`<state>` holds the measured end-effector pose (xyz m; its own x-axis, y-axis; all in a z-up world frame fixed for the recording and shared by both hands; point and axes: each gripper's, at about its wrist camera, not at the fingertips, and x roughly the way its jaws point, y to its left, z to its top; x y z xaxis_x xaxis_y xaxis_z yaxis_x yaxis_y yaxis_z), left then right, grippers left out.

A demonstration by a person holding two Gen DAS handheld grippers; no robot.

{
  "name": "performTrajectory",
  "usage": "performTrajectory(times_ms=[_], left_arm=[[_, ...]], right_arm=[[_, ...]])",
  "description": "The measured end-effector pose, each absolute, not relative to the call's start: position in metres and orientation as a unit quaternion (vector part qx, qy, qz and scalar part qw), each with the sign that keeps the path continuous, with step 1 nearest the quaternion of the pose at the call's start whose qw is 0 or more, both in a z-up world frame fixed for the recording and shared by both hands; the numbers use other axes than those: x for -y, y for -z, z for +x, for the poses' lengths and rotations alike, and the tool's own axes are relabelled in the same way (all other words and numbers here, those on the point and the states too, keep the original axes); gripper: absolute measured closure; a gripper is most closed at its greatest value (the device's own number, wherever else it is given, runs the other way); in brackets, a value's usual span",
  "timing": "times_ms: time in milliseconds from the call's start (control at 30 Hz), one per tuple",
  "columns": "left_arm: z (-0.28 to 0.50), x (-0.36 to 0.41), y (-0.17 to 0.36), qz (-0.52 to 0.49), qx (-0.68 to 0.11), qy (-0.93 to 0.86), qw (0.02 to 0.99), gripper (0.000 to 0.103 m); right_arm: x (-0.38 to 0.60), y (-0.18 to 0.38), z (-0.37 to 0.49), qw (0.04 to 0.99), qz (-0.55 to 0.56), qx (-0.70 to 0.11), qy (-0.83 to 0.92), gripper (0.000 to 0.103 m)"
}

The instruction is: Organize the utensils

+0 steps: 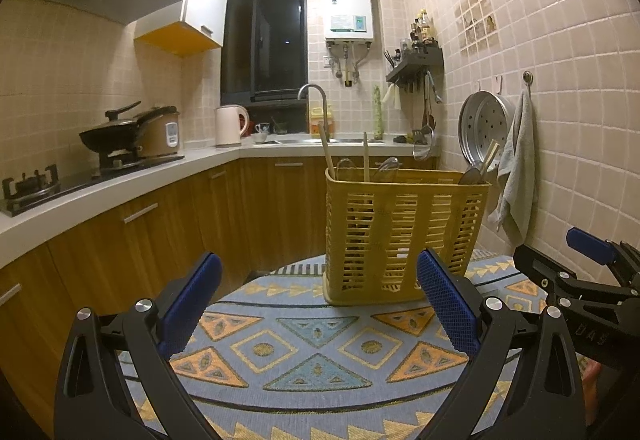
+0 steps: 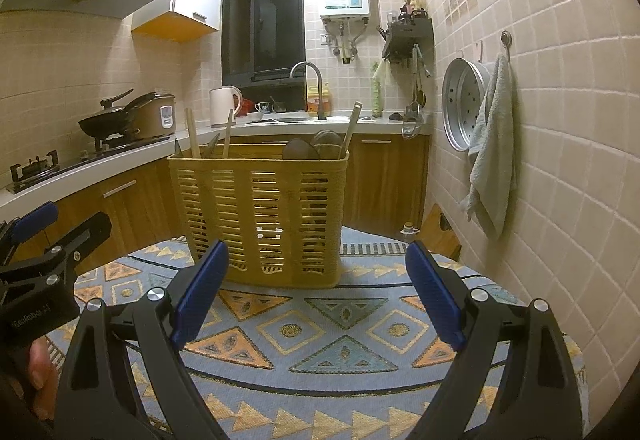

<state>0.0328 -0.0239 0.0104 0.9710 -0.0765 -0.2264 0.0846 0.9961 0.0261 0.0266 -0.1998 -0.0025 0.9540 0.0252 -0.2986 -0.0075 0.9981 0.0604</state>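
Both tools (image 1: 318, 278) (image 2: 316, 266) wide open, empty.

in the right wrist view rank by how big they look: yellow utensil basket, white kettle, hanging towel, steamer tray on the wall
1. yellow utensil basket, though it sits nearest the camera, which inflates it
2. hanging towel
3. steamer tray, close to the towel in apparent size, so that order is unsure
4. white kettle, farthest away

Yellow utensil basket (image 2: 260, 216) on patterned cloth (image 2: 320, 340), beyond spread right tool (image 2: 316, 272)
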Motion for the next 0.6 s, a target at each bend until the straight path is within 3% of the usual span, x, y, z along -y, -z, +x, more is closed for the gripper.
performTrajectory(times_ms=[600], left_arm=[[0.0335,0.0211,-0.0098,0.013,-0.114,0.039,0.993,0.008]], right_arm=[[0.2008,0.005,0.0289,0.987,0.033,-0.16,-0.008,0.016]])
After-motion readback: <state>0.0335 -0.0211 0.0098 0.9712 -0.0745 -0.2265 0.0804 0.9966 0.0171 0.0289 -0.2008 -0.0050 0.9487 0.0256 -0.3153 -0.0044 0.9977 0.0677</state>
